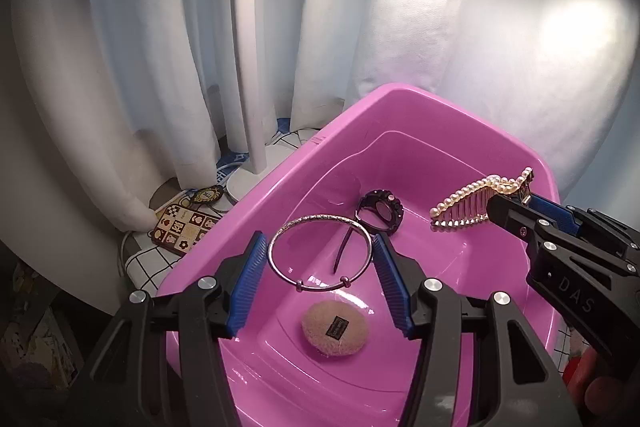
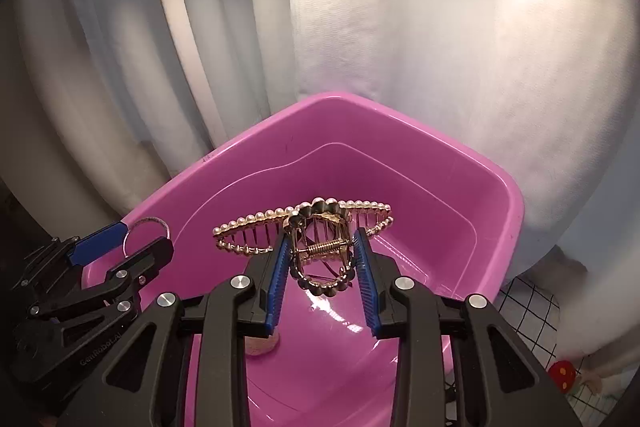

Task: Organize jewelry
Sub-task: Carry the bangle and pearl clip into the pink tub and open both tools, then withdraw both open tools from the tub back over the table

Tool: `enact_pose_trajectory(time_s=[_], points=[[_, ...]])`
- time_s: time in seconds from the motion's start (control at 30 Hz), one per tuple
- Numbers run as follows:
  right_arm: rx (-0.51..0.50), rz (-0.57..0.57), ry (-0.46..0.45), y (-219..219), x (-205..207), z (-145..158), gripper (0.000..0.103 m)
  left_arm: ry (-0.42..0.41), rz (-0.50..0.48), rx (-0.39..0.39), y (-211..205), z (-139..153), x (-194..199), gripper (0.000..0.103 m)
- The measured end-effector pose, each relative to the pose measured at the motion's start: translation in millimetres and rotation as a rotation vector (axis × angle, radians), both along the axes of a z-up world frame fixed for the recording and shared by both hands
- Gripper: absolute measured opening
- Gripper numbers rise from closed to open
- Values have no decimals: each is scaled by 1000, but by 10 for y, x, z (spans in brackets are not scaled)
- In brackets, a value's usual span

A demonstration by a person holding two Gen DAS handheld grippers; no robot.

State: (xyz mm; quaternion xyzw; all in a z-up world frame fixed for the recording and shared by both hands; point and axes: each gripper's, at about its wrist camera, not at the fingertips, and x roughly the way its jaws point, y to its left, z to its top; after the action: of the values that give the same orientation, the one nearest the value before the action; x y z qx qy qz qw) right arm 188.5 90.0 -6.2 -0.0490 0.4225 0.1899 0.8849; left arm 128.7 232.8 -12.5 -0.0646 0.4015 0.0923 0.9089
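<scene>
Left tongs (image 1: 318, 259) clamped across silver bangle (image 1: 320, 251), right tongs (image 2: 320, 259) clamped on pearl hair claw (image 2: 316, 231), both above pink tub (image 1: 280, 183) at frame centre: lower each before releasing, clear of black watch (image 1: 380, 213).

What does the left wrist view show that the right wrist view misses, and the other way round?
Only the left wrist view shows the black watch, the beige puff with its label visible, and the patterned case outside the basin. Only the right wrist view shows the hair claw's spring hinge between the right hand-held gripper's pads. Both show the pink basin, the pearl hair claw and the silver bangle in the left hand-held gripper.
</scene>
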Motion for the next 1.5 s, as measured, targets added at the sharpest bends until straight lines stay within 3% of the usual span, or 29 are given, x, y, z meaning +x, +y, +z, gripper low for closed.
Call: enact_pose_trajectory(time_s=[0.17, 0.47, 0.53, 0.6, 0.63, 0.73, 0.87, 1.27, 1.5], points=[[-16, -18, 60, 16, 100, -131, 31, 52, 0, -15, 26, -84, 78, 54], [-45, -52, 91, 36, 220, -255, 31, 120, 8, -15, 83, -203, 111, 54], [-47, -54, 104, 57, 242, -271, 38, 130, 14, -24, 105, -216, 101, 55], [-50, -65, 94, 64, 251, -256, 59, 133, 17, -36, 121, -215, 93, 64], [-53, -71, 87, 55, 251, -243, 60, 129, 23, -27, 119, -203, 85, 74], [-52, -75, 81, 25, 247, -218, 60, 110, 35, -12, 125, -155, 53, 87], [-42, -78, 84, 2, 228, -216, 60, 115, 57, 0, 142, -131, 25, 94], [29, -98, 39, -173, 38, -58, 63, 85, 56, 13, 79, 59, -131, 95], [57, -124, -26, -409, -281, 178, 63, 25, 40, 13, -45, 344, -258, 95]])
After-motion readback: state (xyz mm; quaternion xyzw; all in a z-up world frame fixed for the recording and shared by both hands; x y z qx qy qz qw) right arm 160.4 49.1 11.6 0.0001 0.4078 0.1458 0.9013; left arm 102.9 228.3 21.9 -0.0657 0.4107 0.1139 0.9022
